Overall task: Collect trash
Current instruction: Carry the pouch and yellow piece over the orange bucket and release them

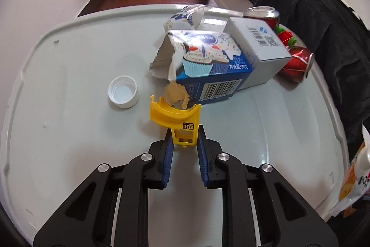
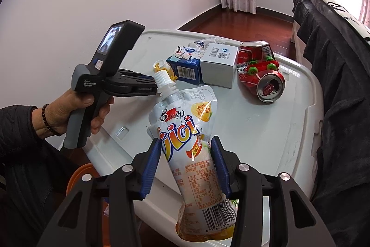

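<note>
The step in hand looks like the pick-up of one more piece of rubbish from the white plastic desk [image 1: 69,154]. The left tongs [image 1: 185,138] are narrowed onto a small yellow plastic bracket with a curved top and a black-and-yellow label [image 1: 178,119], its lower end squeezed between the blue ribbed pads [image 1: 170,149]; it sits at the near middle of the desk, just in front of a crumpled tan scrap [image 1: 177,95] and a torn blue cupcake-printed carton [image 1: 208,68]. A white screw cap [image 1: 123,92] lies just to its left, apart from it.

The right tongs [image 2: 186,166] are clenched partway on a white and orange spouted drink pouch [image 2: 185,126], holding it by its middle above the near desk edge, spout pointing away.

Further back lie a grey cardboard box [image 2: 218,64], two crushed red cans [image 2: 261,68] and a red toy car with green wheels [image 2: 261,67].

I judge that the next move calls for lifting the bracket clear without snagging the tan scrap, then carrying both items to a bin; an orange rim [image 2: 78,175] shows below the desk, but what it is I cannot tell.
</note>
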Tool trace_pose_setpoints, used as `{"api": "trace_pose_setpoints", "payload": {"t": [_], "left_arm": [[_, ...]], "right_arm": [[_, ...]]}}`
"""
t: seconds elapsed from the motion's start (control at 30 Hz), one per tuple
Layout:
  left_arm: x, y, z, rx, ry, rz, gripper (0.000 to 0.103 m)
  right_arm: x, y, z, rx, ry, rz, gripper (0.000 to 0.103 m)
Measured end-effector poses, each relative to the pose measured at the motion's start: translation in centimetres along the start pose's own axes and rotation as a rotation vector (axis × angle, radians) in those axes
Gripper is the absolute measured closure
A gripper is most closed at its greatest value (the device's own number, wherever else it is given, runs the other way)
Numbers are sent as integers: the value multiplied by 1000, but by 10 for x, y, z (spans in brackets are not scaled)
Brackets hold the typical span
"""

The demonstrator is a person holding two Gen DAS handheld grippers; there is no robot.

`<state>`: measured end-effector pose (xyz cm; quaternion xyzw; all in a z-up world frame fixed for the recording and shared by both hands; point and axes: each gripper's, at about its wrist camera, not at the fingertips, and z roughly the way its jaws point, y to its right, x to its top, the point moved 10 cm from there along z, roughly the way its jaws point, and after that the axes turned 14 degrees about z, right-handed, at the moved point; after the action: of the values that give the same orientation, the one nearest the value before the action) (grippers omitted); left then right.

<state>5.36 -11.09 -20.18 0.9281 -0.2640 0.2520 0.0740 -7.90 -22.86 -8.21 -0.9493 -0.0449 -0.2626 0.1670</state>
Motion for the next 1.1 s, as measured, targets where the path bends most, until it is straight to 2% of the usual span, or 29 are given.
{"api": "trace_pose_setpoints", "payload": {"t": [0.3,0.57,0.63,0.9,1.0,1.1], "left_arm": [[-10,13,-39,-24,42,53,84],[-50,25,-85,-55,49,85,84],[-63,31,-94,-67,38,96,84],[-163,46,-134,-113,-76,83,84],[-201,51,-140,-134,-127,53,84],[-251,58,-138,-166,-210,-7,84]], "right_arm": [[-1,-5,-5,12,12,-1,58],[-10,-14,-17,36,31,20,58],[-17,-22,-22,66,32,31,58],[-67,-80,-34,179,-13,61,58],[-98,-115,-32,209,-71,42,58],[-124,-137,-23,221,-124,44,58]]}}
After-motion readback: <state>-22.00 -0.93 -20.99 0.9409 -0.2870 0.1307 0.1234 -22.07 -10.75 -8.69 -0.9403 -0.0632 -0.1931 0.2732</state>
